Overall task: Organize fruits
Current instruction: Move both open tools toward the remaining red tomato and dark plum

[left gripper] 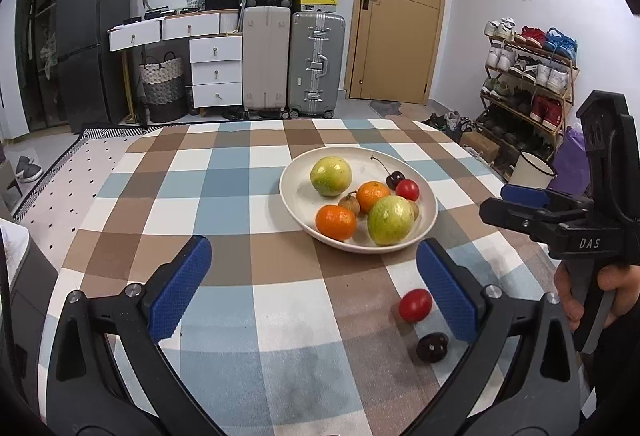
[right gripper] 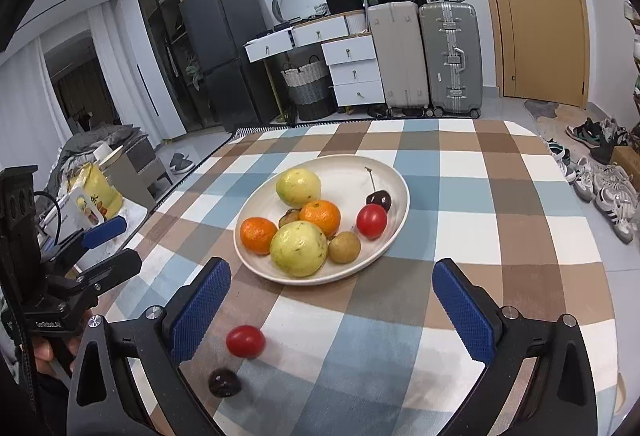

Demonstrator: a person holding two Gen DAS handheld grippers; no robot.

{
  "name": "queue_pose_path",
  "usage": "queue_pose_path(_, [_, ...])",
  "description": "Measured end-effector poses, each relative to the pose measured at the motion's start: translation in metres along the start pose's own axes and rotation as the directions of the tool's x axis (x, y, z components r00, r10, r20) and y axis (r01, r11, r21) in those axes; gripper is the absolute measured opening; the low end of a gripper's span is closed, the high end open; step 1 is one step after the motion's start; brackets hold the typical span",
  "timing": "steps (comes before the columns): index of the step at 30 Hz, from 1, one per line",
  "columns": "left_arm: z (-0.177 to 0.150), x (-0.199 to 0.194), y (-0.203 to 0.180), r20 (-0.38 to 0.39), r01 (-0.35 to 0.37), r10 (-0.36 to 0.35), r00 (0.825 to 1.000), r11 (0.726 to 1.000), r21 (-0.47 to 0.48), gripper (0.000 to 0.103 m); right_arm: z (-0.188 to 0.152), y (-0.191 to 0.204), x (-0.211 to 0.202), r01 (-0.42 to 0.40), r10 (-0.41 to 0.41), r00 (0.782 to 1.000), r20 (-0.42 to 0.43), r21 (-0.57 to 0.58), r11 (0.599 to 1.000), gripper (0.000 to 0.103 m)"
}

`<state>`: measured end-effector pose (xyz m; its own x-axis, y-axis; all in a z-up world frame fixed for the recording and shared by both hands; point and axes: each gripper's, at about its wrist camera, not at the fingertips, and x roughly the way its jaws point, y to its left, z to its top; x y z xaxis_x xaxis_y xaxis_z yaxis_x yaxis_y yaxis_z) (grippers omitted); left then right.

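Observation:
A white plate [left gripper: 296,191] [right gripper: 394,175] on the checked tablecloth holds two green guavas [left gripper: 331,175] [right gripper: 298,248], two oranges [left gripper: 335,222] [right gripper: 320,216], a red tomato [left gripper: 407,190] [right gripper: 371,221], a stemmed cherry [left gripper: 394,179] [right gripper: 378,199] and small brown fruits [right gripper: 344,247]. A loose red tomato [left gripper: 415,305] [right gripper: 245,341] and a dark cherry [left gripper: 432,346] [right gripper: 224,382] lie on the cloth in front of the plate. My left gripper [left gripper: 314,290] is open and empty, the loose fruits just inside its right finger. My right gripper [right gripper: 330,310] is open and empty, the loose fruits near its left finger.
The table [left gripper: 240,171] drops off at the far and side edges. The right gripper, held by a hand [left gripper: 580,288], shows at the right of the left wrist view. Beyond stand suitcases [left gripper: 292,63], white drawers [left gripper: 216,71], a shoe rack [left gripper: 528,83] and a door [left gripper: 400,7].

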<state>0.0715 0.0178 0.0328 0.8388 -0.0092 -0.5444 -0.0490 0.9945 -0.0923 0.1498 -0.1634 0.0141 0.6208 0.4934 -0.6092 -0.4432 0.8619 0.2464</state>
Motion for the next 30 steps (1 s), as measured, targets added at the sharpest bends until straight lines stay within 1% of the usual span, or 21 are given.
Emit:
queue_pose_path(4, [-0.006,-0.007,-0.006,-0.015,0.005,-0.005,1.000,1.000,0.009,0.102,-0.007,0.008,-0.005,-0.001,0.001,1.000,-0.012,-0.016,1.000,0.103])
queue_pose_path(7, [-0.011,-0.011,-0.010,-0.016,0.028,-0.028,0.999,0.999,0.017,0.102,-0.013,0.012,-0.007,0.000,-0.001,1.000,-0.020,-0.019,1.000,0.103])
queue_pose_path(12, [-0.019,-0.009,-0.016,-0.046,0.032,-0.030,0.998,0.999,0.032,0.102,-0.026,0.013,-0.005,-0.001,0.001,0.999,-0.053,-0.009,1.000,0.103])
queue_pose_path(18, [-0.027,-0.002,-0.018,-0.084,0.053,-0.049,0.995,0.998,0.044,0.102,-0.041,0.019,0.001,0.004,-0.008,0.995,-0.102,-0.038,0.999,0.103])
queue_pose_path(22, [-0.035,0.006,-0.021,-0.119,0.065,-0.059,0.991,0.997,0.050,0.102,-0.047,0.023,0.009,0.012,-0.020,0.991,-0.134,-0.057,0.998,0.103])
queue_pose_path(26, [-0.042,0.015,-0.028,-0.162,0.105,-0.093,0.982,0.992,0.065,0.102,-0.051,0.020,0.016,0.023,-0.032,0.985,-0.168,-0.055,0.998,0.103])
queue_pose_path(28, [-0.046,0.020,-0.033,-0.181,0.116,-0.099,0.978,0.990,0.082,0.102,-0.052,0.019,0.016,0.030,-0.039,0.984,-0.174,-0.055,0.998,0.103])
queue_pose_path(30, [-0.051,0.026,-0.037,-0.204,0.141,-0.121,0.971,0.986,0.086,0.102,-0.053,0.015,0.017,0.040,-0.049,0.983,-0.175,-0.052,0.998,0.103])
